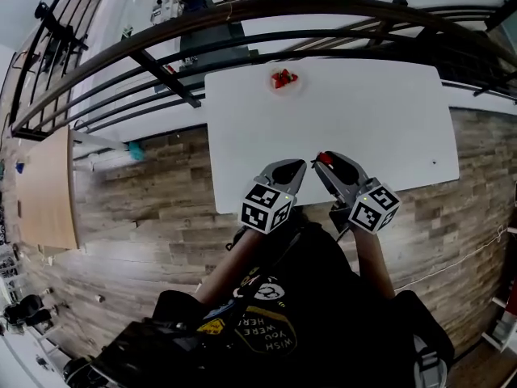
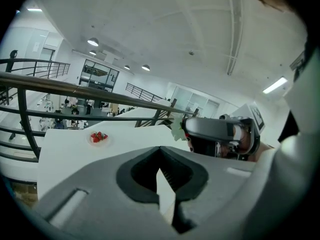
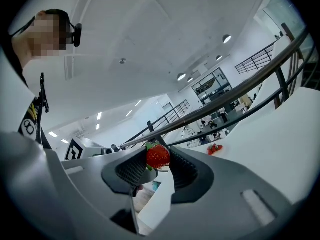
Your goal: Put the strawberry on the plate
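Note:
A small white plate (image 1: 298, 86) with several strawberries (image 1: 283, 78) on it sits at the far edge of the white table (image 1: 380, 120). It also shows in the left gripper view (image 2: 90, 142) and the right gripper view (image 3: 220, 149). My right gripper (image 1: 323, 162) hangs over the table's near edge, shut on one red strawberry (image 3: 158, 156) with green leaves; that berry shows red between the jaws in the head view (image 1: 325, 158). My left gripper (image 1: 300, 166) is close beside it on the left, its jaws (image 2: 160, 151) together with nothing between them.
A dark metal railing (image 1: 242, 14) curves just beyond the table's far edge. Wooden floor (image 1: 145, 192) lies to the left and right of the table. A light wooden panel (image 1: 44, 188) stands at the far left. A tiny dark speck (image 1: 434, 163) marks the table's right part.

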A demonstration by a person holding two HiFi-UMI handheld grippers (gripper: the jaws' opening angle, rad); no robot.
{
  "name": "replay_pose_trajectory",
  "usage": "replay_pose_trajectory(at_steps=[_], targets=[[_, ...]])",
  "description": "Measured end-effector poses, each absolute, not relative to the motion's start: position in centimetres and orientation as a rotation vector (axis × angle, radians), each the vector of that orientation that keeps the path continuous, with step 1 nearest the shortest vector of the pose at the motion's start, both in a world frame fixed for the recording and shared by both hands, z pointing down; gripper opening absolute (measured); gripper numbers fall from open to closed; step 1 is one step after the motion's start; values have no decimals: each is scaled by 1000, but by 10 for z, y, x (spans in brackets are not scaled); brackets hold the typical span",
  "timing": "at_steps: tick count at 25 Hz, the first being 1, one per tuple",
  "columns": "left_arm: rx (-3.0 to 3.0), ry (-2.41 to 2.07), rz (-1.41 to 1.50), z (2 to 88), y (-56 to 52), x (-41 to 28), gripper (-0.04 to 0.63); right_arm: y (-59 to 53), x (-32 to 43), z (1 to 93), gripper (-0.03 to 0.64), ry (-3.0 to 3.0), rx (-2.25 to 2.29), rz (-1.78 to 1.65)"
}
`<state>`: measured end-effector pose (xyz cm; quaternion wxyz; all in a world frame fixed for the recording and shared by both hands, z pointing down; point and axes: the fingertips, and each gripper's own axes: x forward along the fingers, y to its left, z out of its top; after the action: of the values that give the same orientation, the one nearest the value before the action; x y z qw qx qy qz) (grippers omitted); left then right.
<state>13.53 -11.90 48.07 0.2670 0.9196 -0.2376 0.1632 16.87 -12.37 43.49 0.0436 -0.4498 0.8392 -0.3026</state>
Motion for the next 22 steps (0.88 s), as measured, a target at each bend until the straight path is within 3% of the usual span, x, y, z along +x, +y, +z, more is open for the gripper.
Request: replay_pose_trajectory(at_steps=[13,22], targets=[[2448,-583,401,505,-150,110,2,-146,129,447,146,2576,-1445,-928],[2402,-649,336,505,-180,134,2,-178,161,453,146,2628,-1389,-949]])
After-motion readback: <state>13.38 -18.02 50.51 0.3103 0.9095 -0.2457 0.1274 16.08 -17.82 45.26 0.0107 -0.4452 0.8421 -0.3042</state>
